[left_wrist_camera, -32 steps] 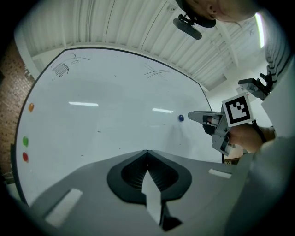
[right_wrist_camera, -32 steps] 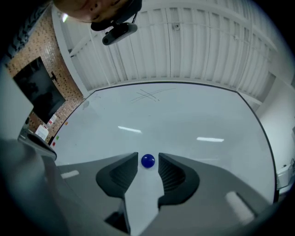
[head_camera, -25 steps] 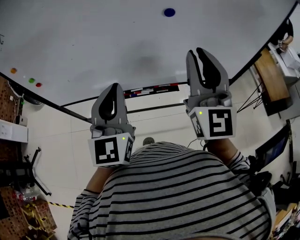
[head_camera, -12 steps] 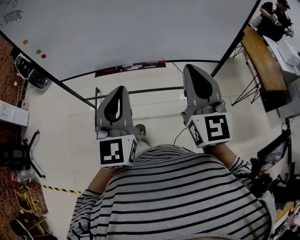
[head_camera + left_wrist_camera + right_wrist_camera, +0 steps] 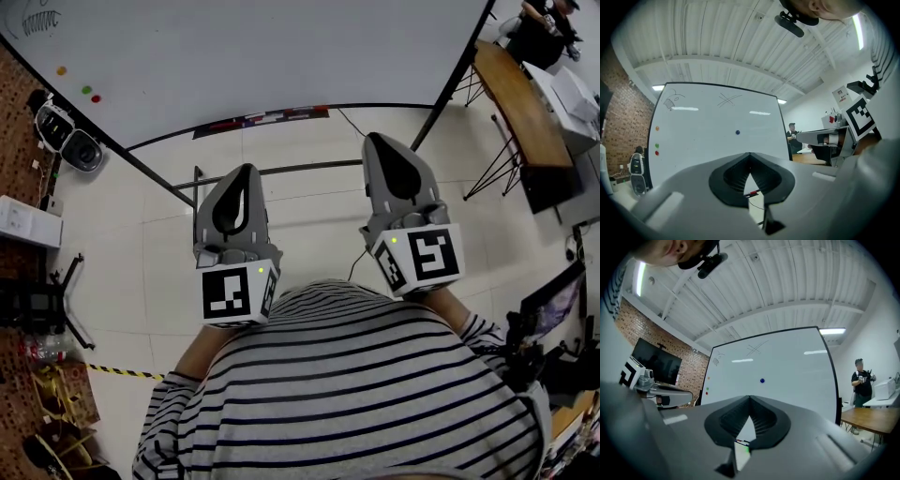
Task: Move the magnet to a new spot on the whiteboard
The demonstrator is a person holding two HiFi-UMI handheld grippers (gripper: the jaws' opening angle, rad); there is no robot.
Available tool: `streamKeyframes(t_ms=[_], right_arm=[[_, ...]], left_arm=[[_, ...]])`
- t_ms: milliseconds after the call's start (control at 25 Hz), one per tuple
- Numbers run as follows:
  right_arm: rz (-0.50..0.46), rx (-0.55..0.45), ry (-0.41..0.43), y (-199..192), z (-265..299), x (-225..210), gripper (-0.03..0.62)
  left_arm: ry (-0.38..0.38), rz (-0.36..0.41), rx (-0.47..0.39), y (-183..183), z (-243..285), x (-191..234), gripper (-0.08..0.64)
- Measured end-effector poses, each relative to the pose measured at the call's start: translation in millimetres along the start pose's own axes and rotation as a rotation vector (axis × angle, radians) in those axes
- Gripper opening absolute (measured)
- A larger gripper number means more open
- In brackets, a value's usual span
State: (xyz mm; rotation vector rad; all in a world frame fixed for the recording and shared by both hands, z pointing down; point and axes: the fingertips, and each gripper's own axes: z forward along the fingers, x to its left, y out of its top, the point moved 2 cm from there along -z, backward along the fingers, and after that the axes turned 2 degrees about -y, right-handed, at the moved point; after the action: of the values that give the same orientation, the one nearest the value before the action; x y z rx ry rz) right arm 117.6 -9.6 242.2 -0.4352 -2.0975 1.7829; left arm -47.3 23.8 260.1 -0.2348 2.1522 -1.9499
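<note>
Nearest the body, just ahead of the striped shirt (image 5: pixel 356 375): left gripper (image 5: pixel 246 172) and right gripper (image 5: pixel 374 141), side by side above the tiled floor (image 5: pixel 309 225), each with jaws pressed together at the tips and pinching nothing. Farther out, well apart from both: the whiteboard (image 5: pixel 281 47) on its stand, with a marker tray (image 5: pixel 262 118) along the lower edge. Out on the board face, near the middle: the blue magnet (image 5: pixel 737 132), alone, well clear of the orange, green and red dots (image 5: pixel 656 146) by the left edge. Probably the approach step, with nothing grasped yet. To do it well: step in close first, spread the right jaws before arriving, come in square to the board, straddle the magnet across its rim, pinch firmly, then tilt or slide it free rather than yanking straight out.
</note>
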Motion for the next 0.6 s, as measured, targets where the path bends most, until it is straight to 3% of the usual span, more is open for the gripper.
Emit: streamKeyframes(t_ms=[600], right_arm=[[-0.023,0.009,-0.023,5.6,4.2,43.1,0.000]], left_arm=[[-0.037,-0.028,0.004,-0.1,-17.1,28.7,0.015]])
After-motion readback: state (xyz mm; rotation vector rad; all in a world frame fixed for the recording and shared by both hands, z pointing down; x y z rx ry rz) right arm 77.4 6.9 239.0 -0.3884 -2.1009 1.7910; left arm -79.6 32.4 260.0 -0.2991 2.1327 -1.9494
